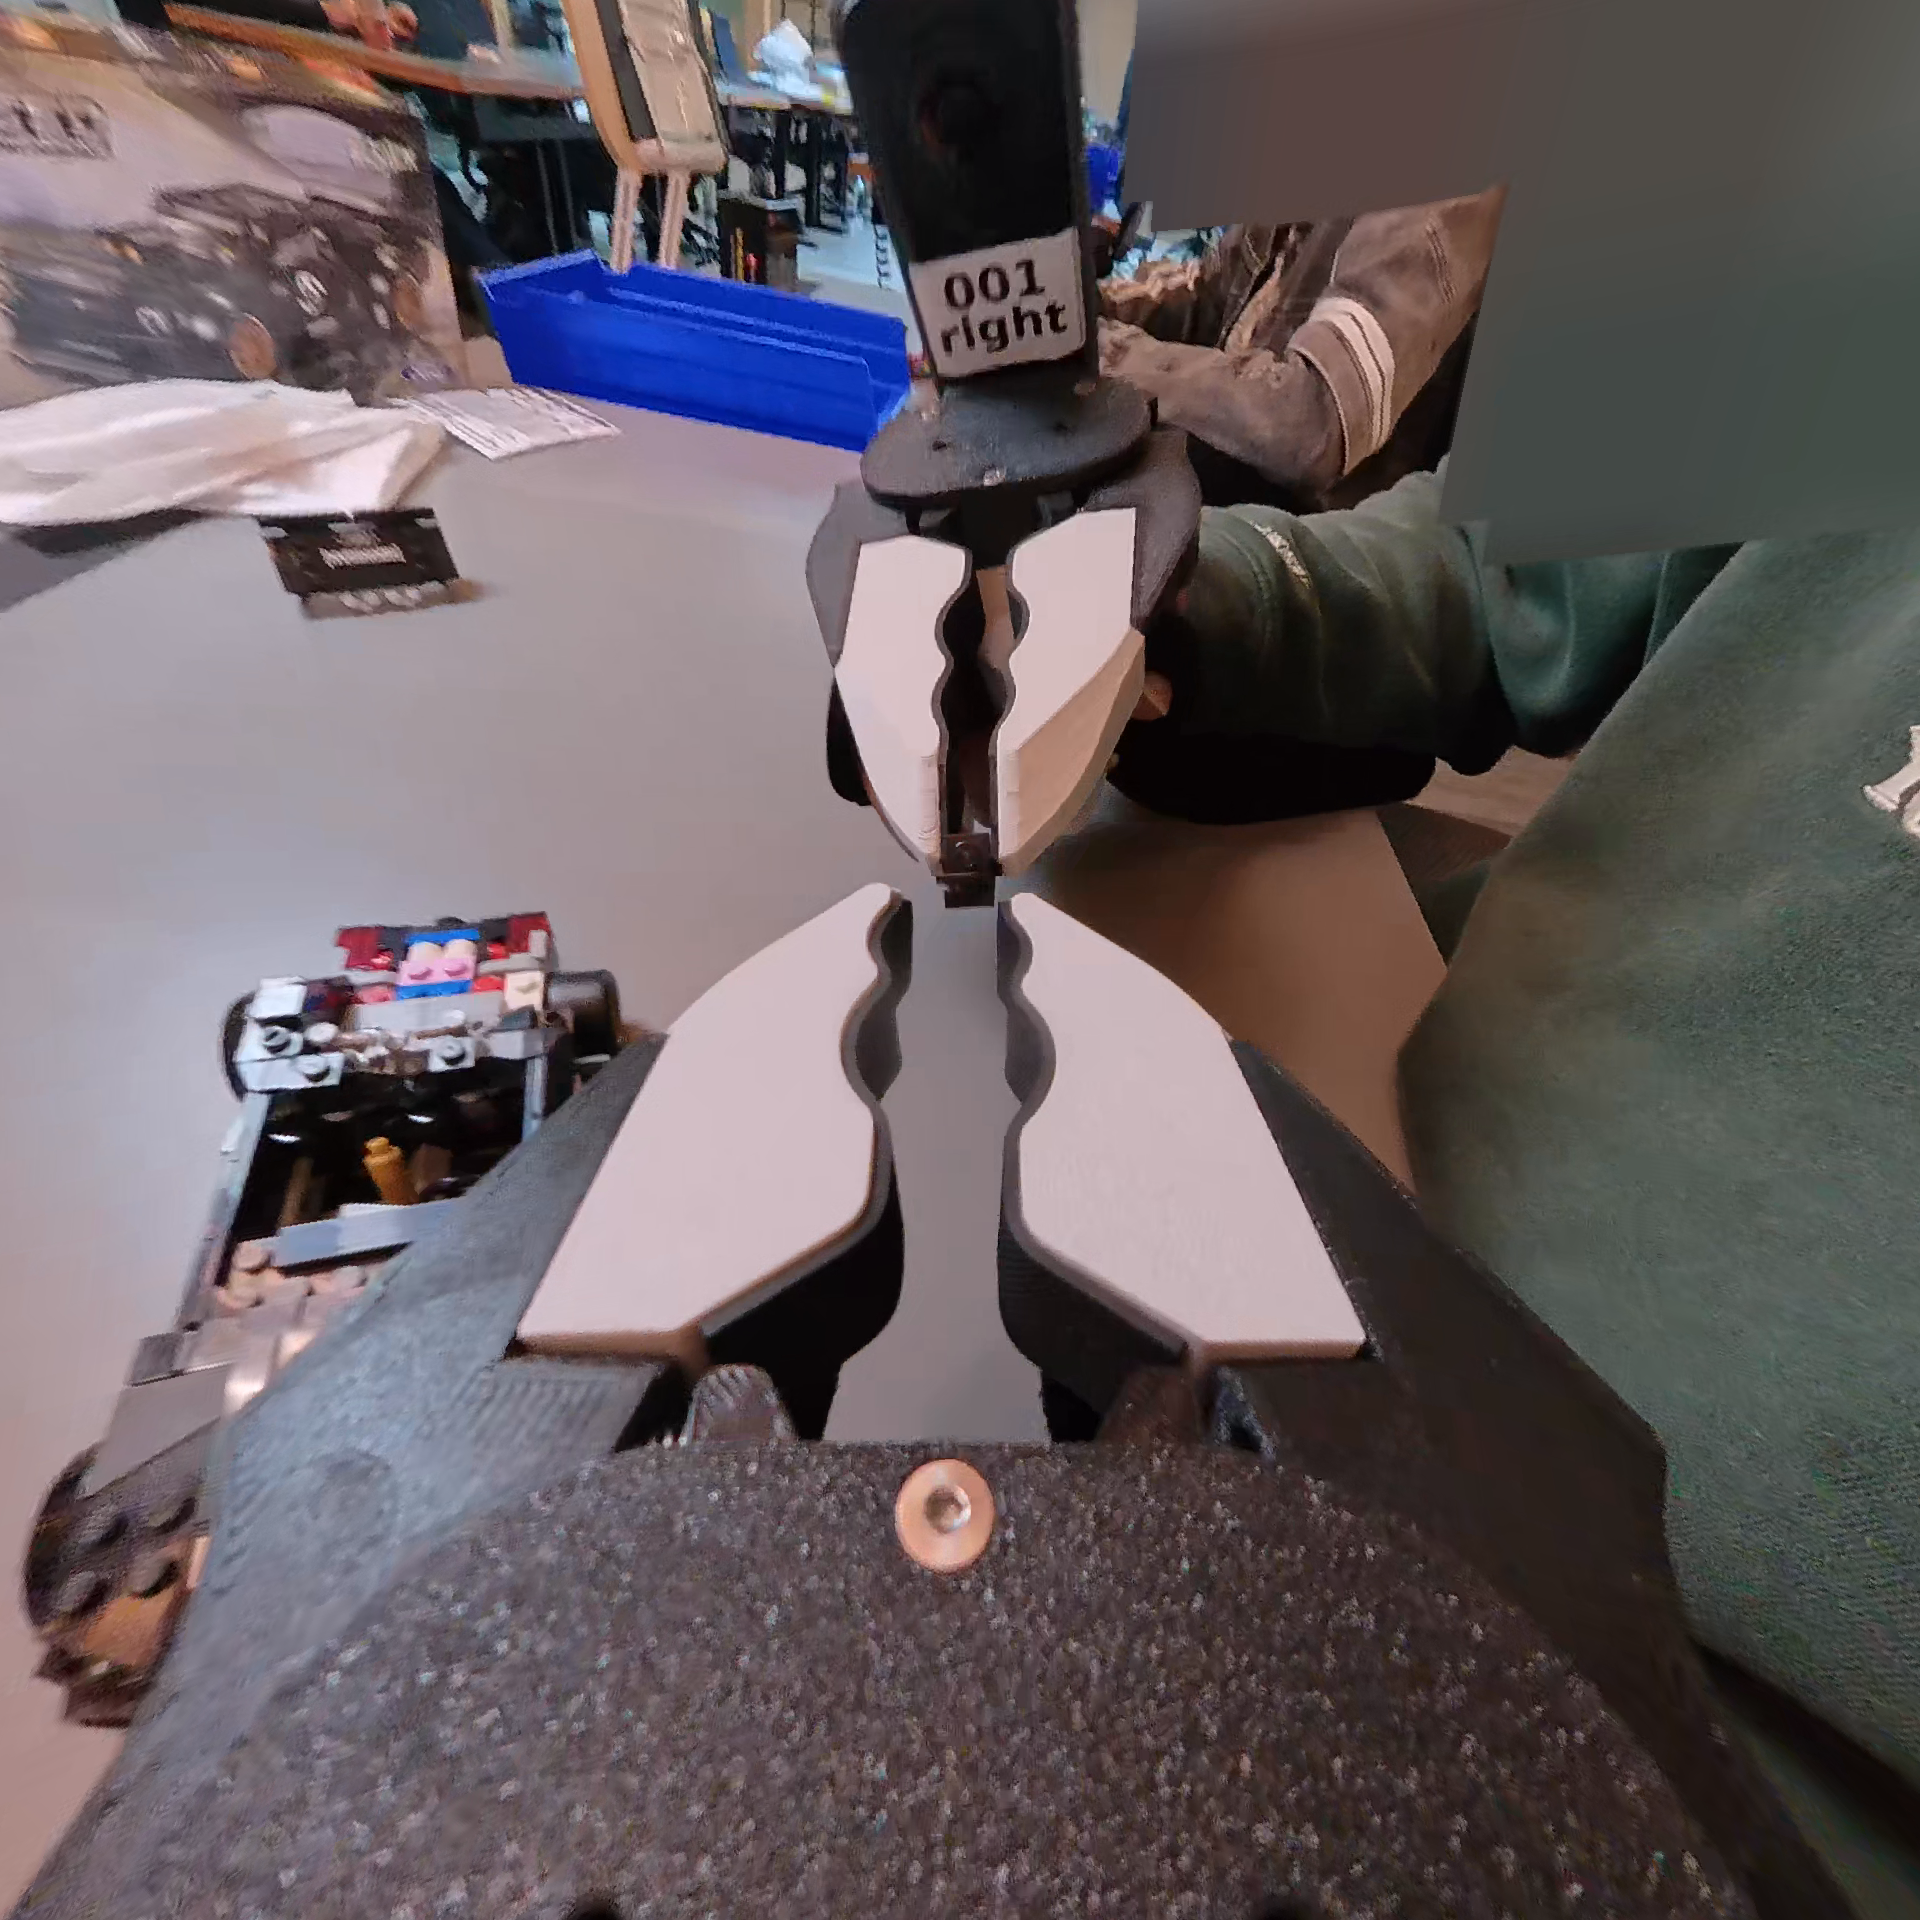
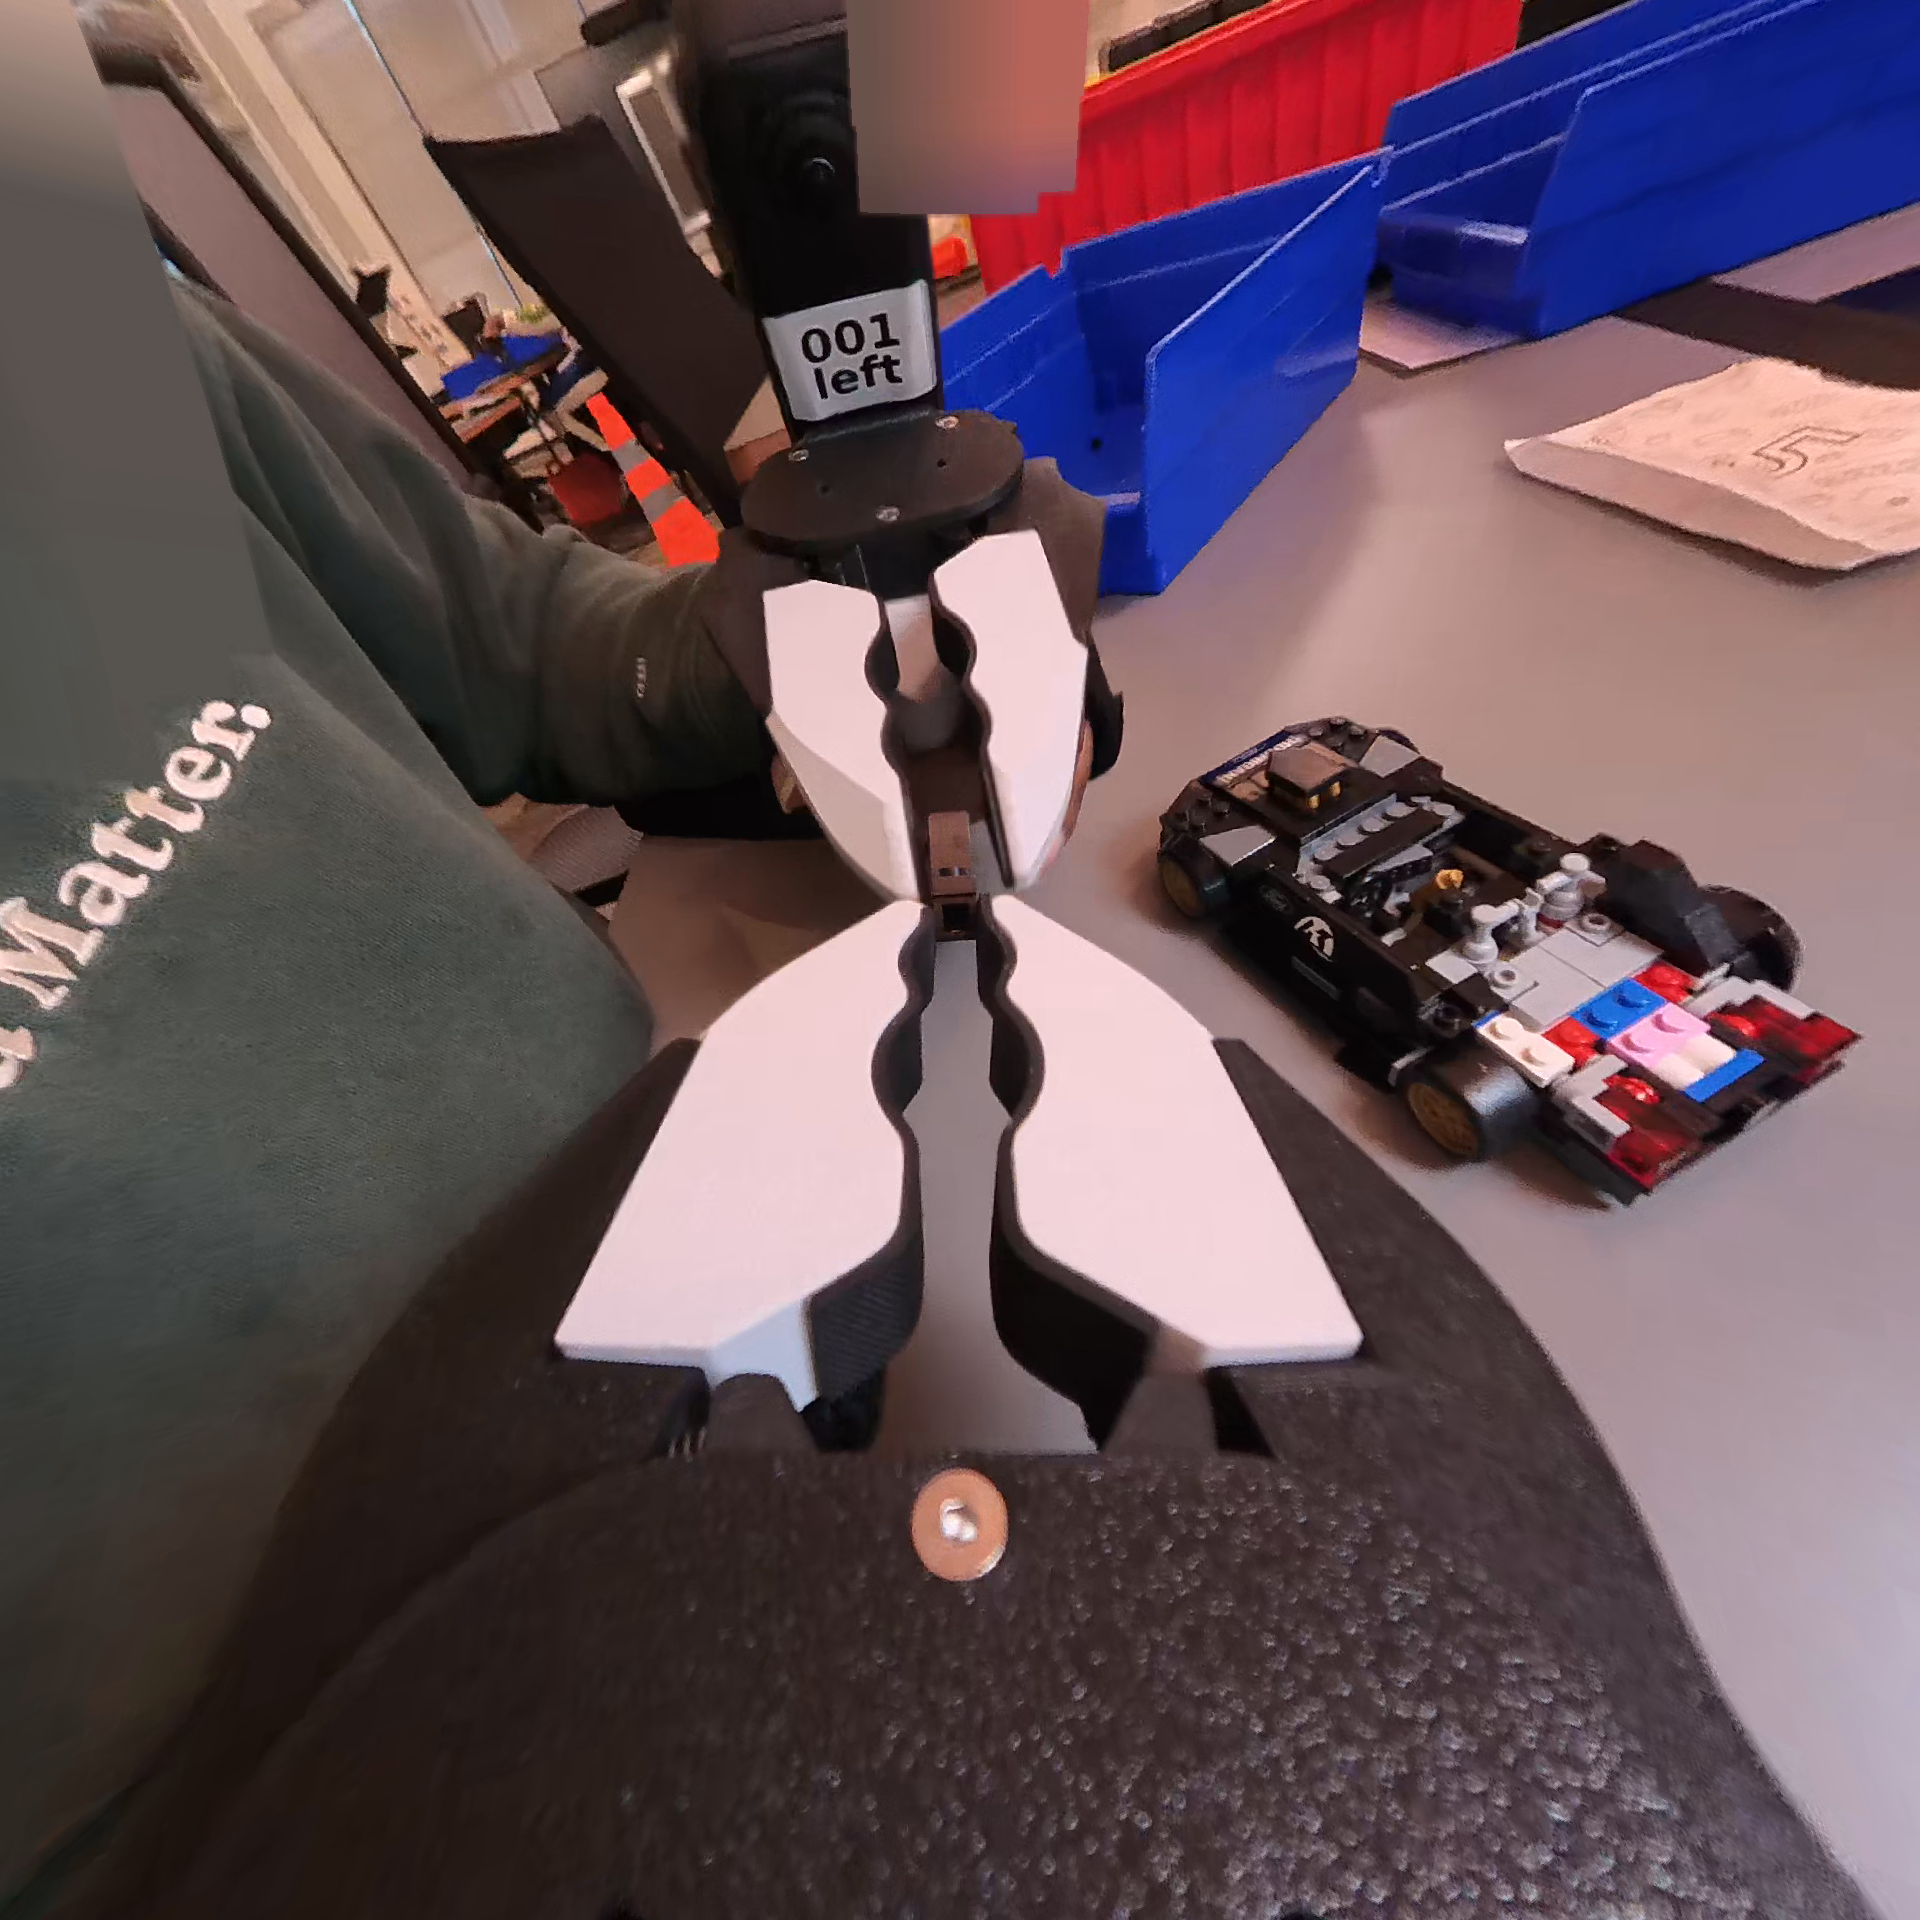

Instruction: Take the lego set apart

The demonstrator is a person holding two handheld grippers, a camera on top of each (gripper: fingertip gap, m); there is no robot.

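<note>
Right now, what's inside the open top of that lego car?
The lego car has no roof: grey plates, levers and a small gold piece show in its cockpit. Anything beneath those plates is hidden.

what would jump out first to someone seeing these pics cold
The two grippers meet tip to tip at the centre, the right gripper and left gripper both pinching a small dark lego piece above the grey table. Beside them sits the half-stripped black lego car, with blue bins behind.
</note>
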